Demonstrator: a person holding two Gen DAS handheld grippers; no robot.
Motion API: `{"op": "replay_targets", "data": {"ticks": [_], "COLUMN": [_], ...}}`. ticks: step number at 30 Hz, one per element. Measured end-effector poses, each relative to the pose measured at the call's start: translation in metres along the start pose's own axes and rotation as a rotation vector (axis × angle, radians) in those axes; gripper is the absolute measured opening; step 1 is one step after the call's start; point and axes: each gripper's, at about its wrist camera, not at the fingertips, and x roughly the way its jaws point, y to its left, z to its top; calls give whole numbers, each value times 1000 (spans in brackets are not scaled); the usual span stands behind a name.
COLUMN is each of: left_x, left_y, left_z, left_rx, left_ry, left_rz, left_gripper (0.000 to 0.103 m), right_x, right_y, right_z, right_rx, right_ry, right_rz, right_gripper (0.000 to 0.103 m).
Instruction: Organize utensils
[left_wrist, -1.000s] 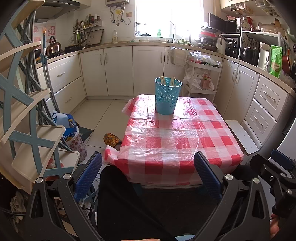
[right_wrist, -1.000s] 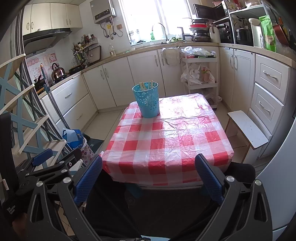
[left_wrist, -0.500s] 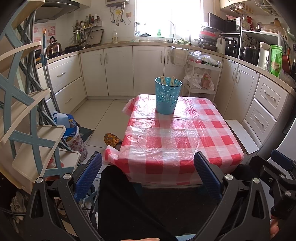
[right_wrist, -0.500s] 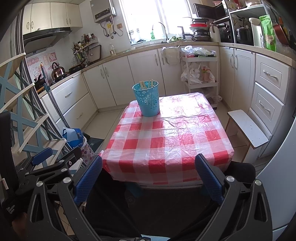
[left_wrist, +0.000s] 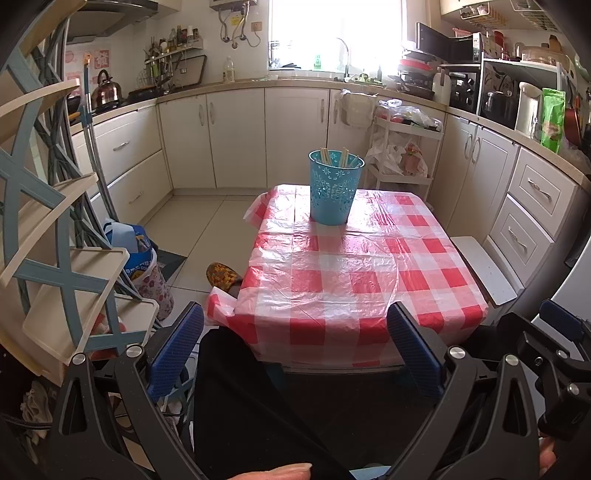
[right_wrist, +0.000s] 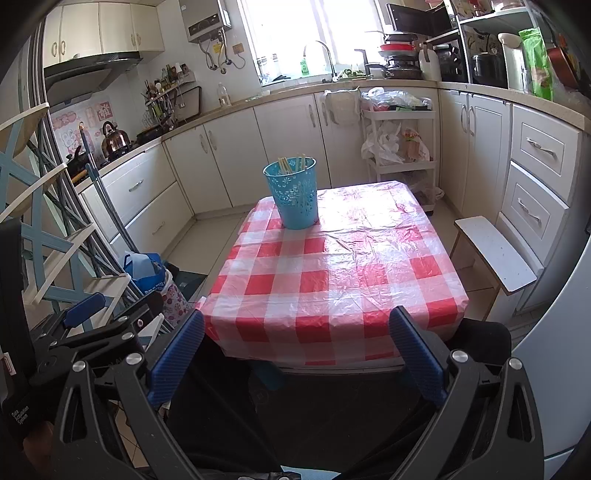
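Kitchen scene viewed from both wrist cameras. The left gripper (left_wrist: 295, 350) and the right gripper (right_wrist: 295, 350) hang low at the near edge of the surface (left_wrist: 351, 280), well short of anything on it; the jaws of each stand wide apart and hold nothing. The blue perforated bin (left_wrist: 335, 186) stands upright at the far end of the checked cloth, with several pale chopsticks (left_wrist: 343, 157) leaning inside it, tips showing above the rim. No utensil lies loose on the cloth. Judged from this layout, the sorting appears complete, and the tools sit withdrawn at rest, clear of the bin.
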Motion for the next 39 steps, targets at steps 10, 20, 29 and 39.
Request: {"op": "replay_targets", "data": {"ticks": [10,20,29,39], "left_x": [13,40,74,98], "left_y": [-6,-13,-14,-22], "left_z": [3,11,23,34], "left_rx": [2,7,-21,18], "left_ry": [22,62,67,63], "left_rz": [3,5,-39,14], "left_gripper": [95,95,95,95], "right_x": [12,38,73,100], "right_y": [-8,-14,-24,-29], "right_z": [2,13,25,33], "right_rx": [2,4,23,32], "right_ry": [27,74,98,129], "right_rz": [-4,-5,-27,-33], "right_gripper": [96,96,96,96]}}
